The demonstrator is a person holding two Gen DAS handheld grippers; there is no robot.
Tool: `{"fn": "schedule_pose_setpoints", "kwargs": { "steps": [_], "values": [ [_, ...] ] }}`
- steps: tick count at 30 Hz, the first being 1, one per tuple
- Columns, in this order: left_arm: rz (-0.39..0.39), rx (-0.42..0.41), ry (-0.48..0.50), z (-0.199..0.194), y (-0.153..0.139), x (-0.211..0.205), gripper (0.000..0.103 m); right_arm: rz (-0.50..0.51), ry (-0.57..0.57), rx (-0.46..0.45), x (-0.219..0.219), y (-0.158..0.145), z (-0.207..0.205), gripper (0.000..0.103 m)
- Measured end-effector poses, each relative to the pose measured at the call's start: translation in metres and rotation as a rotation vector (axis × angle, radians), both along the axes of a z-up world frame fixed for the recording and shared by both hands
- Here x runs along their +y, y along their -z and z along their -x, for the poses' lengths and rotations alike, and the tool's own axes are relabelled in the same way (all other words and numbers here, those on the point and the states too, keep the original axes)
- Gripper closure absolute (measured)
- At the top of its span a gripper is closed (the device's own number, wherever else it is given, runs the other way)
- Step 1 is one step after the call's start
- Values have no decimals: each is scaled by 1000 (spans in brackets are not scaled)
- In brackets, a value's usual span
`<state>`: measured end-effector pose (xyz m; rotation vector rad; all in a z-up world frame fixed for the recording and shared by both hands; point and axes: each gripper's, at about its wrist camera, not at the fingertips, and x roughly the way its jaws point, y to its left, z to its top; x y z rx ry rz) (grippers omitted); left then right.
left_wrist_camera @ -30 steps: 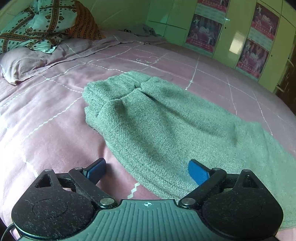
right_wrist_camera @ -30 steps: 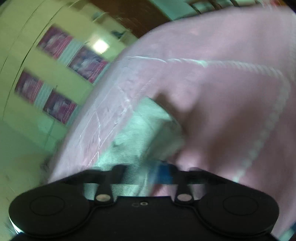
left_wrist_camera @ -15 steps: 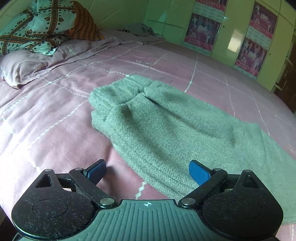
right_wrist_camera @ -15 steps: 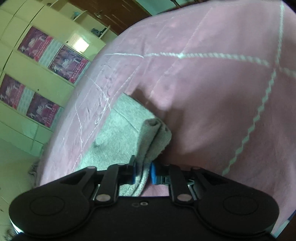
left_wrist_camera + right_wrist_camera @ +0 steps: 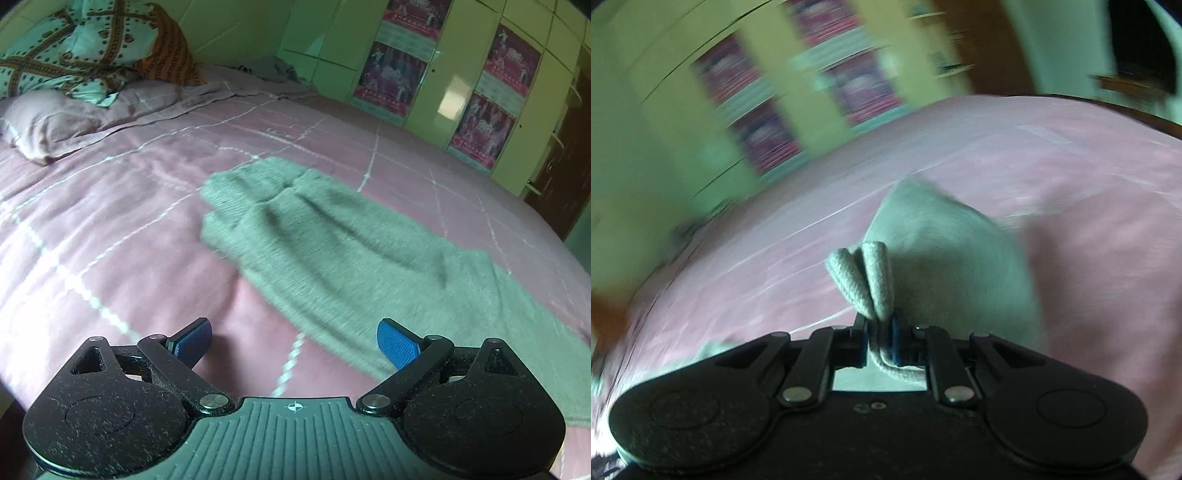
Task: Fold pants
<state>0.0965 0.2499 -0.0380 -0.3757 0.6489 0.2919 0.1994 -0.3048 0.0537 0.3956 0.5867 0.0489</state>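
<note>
Grey-green knit pants (image 5: 332,251) lie folded lengthwise on the pink bed, running from the middle to the right edge of the left wrist view. My left gripper (image 5: 294,341) is open and empty, just above the sheet at the pants' near edge. My right gripper (image 5: 880,341) is shut on a bunched end of the pants (image 5: 945,251) and holds it lifted off the bed; the cloth hangs down behind the fingers.
The pink bedsheet (image 5: 110,229) has white grid lines. A pillow (image 5: 48,122) and a patterned blanket (image 5: 81,51) lie at the far left. Green cupboards with posters (image 5: 402,77) stand behind the bed. A dark door (image 5: 561,162) is at the right.
My right gripper has lifted the gripped pants end off the bed and swung round quickly. My left gripper has drawn back from the pants, still open.
</note>
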Motion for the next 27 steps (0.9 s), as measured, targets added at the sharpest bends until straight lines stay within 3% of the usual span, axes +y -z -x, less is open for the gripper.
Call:
{"fn": "schedule_pose_setpoints", "kwargs": {
  "steps": [4,8,12,16,27],
  "values": [
    [-63,28,-13,16,2,8,7,49,-222,50,93,13,-14,92],
    [-38,11,-30,34,5,15,7,142,-384,69,164,29,-1,93],
    [-16,-8,-44,45,9,16,7,297,-504,55,214,39,22,92],
    [-14,-15,-45,46,12,15,7,404,-542,34,229,46,34,92],
    [-20,5,-43,52,4,3,7,438,-545,40,242,61,25,86]
  ]
}}
